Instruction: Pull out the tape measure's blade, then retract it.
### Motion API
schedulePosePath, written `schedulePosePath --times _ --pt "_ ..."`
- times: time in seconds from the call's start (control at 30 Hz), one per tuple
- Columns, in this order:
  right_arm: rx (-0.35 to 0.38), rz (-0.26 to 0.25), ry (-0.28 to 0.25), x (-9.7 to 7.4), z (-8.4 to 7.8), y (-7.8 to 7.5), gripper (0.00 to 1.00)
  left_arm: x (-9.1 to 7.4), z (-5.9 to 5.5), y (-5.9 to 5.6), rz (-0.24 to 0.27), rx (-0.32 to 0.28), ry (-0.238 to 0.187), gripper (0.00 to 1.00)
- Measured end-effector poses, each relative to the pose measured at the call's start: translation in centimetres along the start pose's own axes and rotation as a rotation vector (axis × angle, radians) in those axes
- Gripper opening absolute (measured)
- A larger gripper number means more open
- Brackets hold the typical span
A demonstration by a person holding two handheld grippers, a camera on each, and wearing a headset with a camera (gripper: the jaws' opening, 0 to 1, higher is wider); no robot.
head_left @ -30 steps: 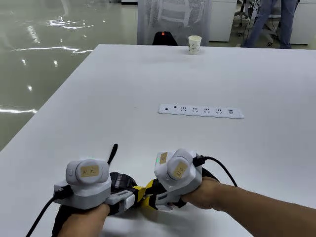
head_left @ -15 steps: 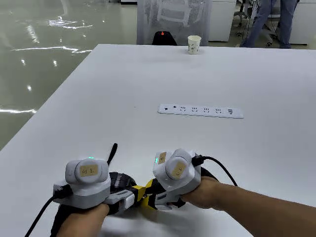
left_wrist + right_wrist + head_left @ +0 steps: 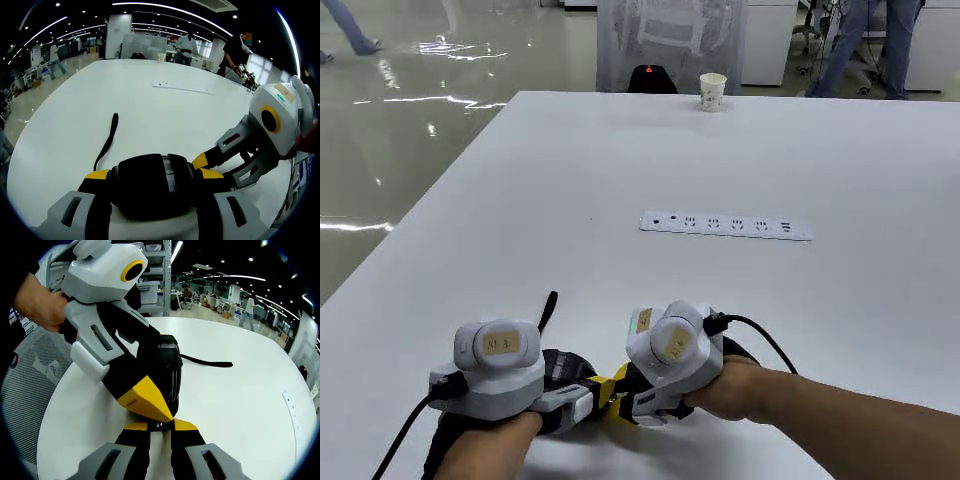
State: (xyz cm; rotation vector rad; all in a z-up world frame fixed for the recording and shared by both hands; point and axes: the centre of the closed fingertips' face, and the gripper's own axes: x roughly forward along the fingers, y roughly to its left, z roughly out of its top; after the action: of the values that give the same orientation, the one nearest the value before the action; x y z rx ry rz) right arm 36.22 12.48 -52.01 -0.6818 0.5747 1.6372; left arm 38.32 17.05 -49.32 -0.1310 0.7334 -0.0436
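- The left gripper (image 3: 152, 176) is held low at the near edge of the white surface (image 3: 570, 180), at about 6 o'clock in the head view. It points toward 3 o'clock, with the person's left hand (image 3: 485, 448) behind it.
- Its yellow-tipped jaws are spread around the black tape measure (image 3: 152, 187) and clamp the case from both sides. The case rests on the surface.
- The right gripper (image 3: 160, 426) faces it from the 3 o'clock side and tilts down toward the case. The right hand (image 3: 732, 390) wraps its grip, and the forearm runs off toward 4 o'clock.
- Its jaws are nearly together, nipping a small dark tab (image 3: 160, 426) at the case's lower edge. Whether any blade is drawn out cannot be told.
- In the right gripper view one yellow tip of the left gripper lies just above the right gripper's jaws, touching the case.
- A black strap (image 3: 548, 310) trails flat from the case toward 11 o'clock.
- A white power strip (image 3: 726, 224) lies at 12 o'clock from the grippers, well apart from them, lengthwise from 9 to 3 o'clock.
- A paper cup (image 3: 713, 91) stands upright at the far edge, also at 12 o'clock, with a mesh chair (image 3: 670, 40) behind it.
- Black cables run from both grippers toward the person.
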Motion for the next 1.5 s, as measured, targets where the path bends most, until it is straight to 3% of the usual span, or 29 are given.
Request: schedulePosePath --times 0.83,1.03,1.5 --pt "0.022 -0.046 0.000 -0.6 0.1 -0.4 0.18 -1.1 0.9 -0.1 -0.021 0.011 -0.021 0.60" --pt "0.018 -0.059 0.002 -1.3 0.0 -0.4 0.19 -1.3 1.2 -0.1 -0.025 0.014 -0.032 0.60" --pt "0.062 -0.099 -0.012 -3.4 -0.7 -0.3 0.29 -1.8 0.7 0.0 -0.025 0.045 -0.021 0.69"
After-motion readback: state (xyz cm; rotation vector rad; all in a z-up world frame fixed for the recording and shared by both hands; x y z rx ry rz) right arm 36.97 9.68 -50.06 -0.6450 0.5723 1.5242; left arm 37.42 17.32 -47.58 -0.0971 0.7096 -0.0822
